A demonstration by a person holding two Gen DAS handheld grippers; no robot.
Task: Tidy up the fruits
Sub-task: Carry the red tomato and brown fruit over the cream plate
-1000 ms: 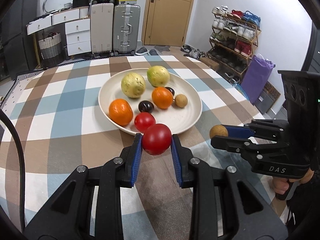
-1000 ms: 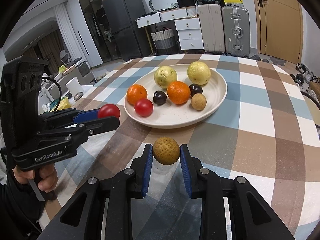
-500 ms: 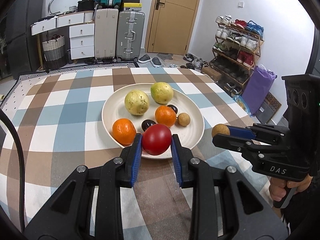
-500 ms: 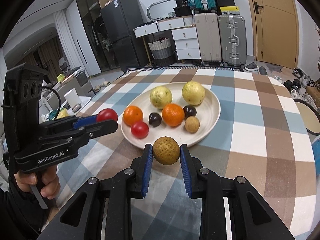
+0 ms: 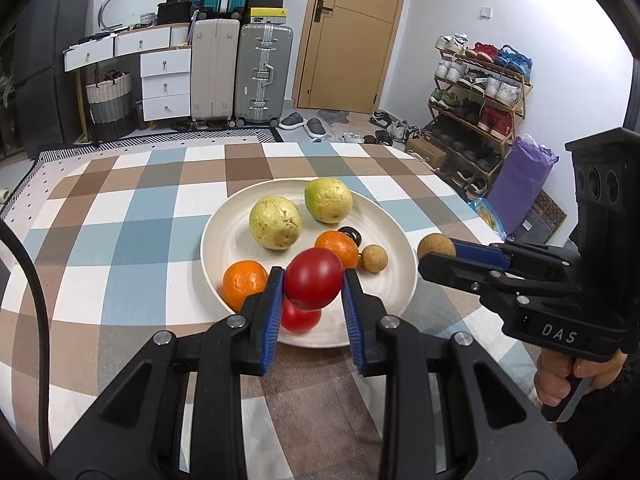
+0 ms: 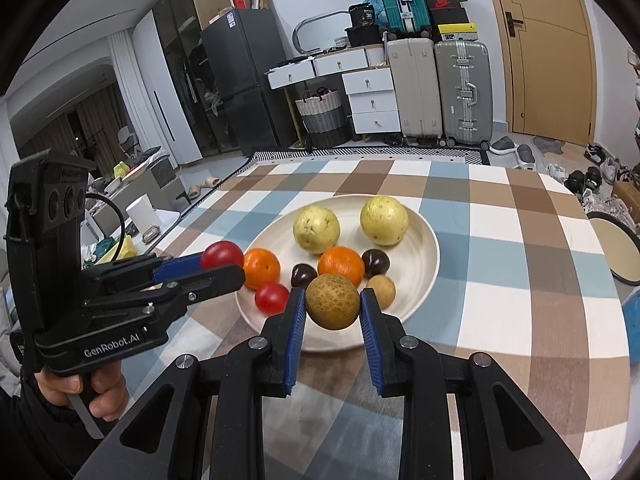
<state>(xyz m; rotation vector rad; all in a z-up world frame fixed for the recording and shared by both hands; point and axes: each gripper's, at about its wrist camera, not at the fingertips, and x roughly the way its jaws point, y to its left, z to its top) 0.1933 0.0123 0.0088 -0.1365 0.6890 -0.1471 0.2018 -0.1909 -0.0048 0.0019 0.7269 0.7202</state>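
Red tomato [image 5: 313, 278] clamped between the blue pads of the left tool [image 5: 312, 285], held above the near rim of the cream plate [image 5: 224, 236], just over a second tomato [image 5: 299, 319] lying on the plate. Brown rough-skinned fruit [image 6: 333, 301] pinched the same way in the right tool [image 6: 333, 307], hanging over the plate's near edge; both tools closed only as far as the fruit allows, pads pressed on either side. Checked cloth in blue, brown and white over the surface [image 5: 120, 248]. On the plate: two yellow-green guavas [image 6: 316, 225] toward the far side, two oranges [image 6: 341, 265], two dark plum-coloured fruits [image 6: 303, 275] and one small tan fruit [image 6: 382, 290] beside them. From the left wrist view, right tool off to the right with the brown fruit at its tip, level with the plate's right rim; from the right wrist view, left tool off to the left with the tomato at its tip, near the plate's left rim. Suitcases [image 5: 262, 72], white drawers [image 5: 166, 80] and a wooden door [image 5: 352, 32] against the far wall; shoe rack [image 5: 476, 92] to the right.
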